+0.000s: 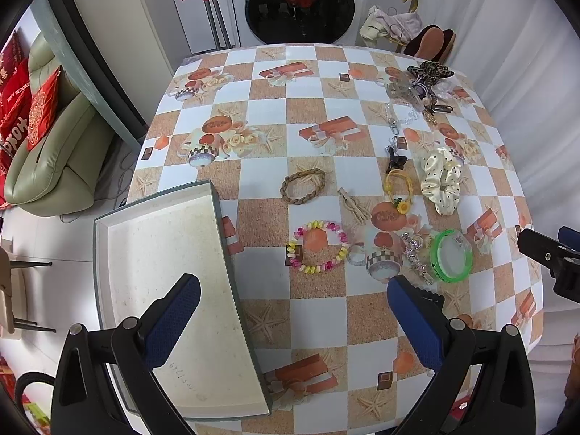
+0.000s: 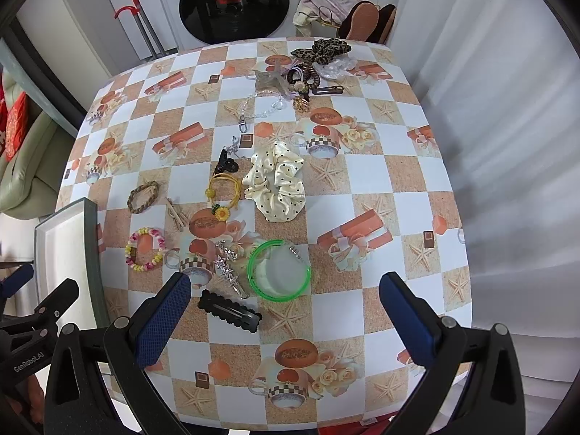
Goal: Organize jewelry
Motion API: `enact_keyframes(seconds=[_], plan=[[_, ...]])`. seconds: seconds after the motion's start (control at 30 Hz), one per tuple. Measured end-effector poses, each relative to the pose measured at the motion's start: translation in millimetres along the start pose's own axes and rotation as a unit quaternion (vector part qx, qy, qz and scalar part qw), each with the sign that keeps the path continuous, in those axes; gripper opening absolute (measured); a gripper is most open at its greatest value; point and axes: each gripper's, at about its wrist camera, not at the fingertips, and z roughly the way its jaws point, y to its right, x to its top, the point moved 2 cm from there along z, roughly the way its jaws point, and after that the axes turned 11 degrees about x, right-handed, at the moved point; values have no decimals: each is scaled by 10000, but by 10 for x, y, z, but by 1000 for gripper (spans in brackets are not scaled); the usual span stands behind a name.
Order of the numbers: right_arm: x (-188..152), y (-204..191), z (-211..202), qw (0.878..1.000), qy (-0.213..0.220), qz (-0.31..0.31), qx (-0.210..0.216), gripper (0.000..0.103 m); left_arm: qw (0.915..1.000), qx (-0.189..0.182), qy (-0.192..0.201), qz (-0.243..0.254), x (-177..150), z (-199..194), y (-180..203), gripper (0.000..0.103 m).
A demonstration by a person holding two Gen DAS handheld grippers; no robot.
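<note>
A shallow white box (image 1: 170, 290) with grey walls lies empty at the table's left edge; its corner shows in the right wrist view (image 2: 65, 253). Jewelry lies scattered: a pastel bead bracelet (image 1: 318, 245), a braided brown bracelet (image 1: 302, 185), a green bangle (image 2: 278, 271), a silver star clip (image 2: 229, 266), a black hair clip (image 2: 229, 311), a yellow sunflower tie (image 2: 224, 192) and a cream dotted scrunchie (image 2: 277, 186). My left gripper (image 1: 293, 320) is open over the box's right wall. My right gripper (image 2: 284, 317) is open above the green bangle and black clip.
More accessories are heaped at the far right of the table (image 2: 315, 69), with a leopard bow on top. A washing machine (image 1: 299, 0) stands behind the checkered table (image 2: 362, 181). A green sofa (image 1: 54, 166) is at the left and a white curtain (image 2: 507, 145) at the right.
</note>
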Motion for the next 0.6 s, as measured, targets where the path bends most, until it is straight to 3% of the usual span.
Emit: enact_keyframes(seconds=[0.6], plan=[[-12,-12,-12,10000,19,-8,-5,103,10000,12,5,-4,33,-11,-18,103]])
